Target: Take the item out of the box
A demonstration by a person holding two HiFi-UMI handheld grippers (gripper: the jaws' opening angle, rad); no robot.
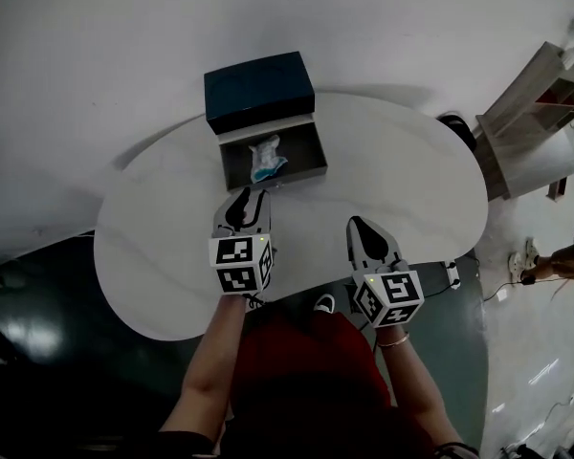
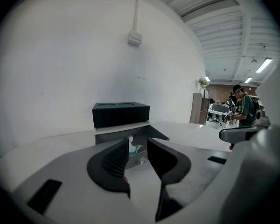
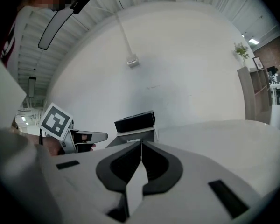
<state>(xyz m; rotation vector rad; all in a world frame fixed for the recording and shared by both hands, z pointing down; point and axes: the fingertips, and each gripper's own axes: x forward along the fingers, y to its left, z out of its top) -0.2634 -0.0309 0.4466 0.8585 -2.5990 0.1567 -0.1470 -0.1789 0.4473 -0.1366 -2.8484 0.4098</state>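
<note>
An open box (image 1: pixel 318 151) sits at the far side of the white table (image 1: pixel 402 170), its dark blue lid (image 1: pixel 258 91) standing up behind the grey tray. Inside lies a white and teal item (image 1: pixel 267 158). My left gripper (image 1: pixel 247 199) hovers just in front of the box's near wall, jaws open with nothing between them; in the left gripper view (image 2: pixel 137 146) the item (image 2: pixel 132 148) shows through the gap, farther off. My right gripper (image 1: pixel 362 228) is nearer to me and to the right, shut and empty, jaws meeting (image 3: pixel 141 146).
The table's rounded near edge is close to the person's body. A wooden shelf unit (image 1: pixel 536 113) stands at the right, with cables and another person's leg (image 1: pixel 564 261) on the floor beside it. Another person (image 2: pixel 245 107) stands far off.
</note>
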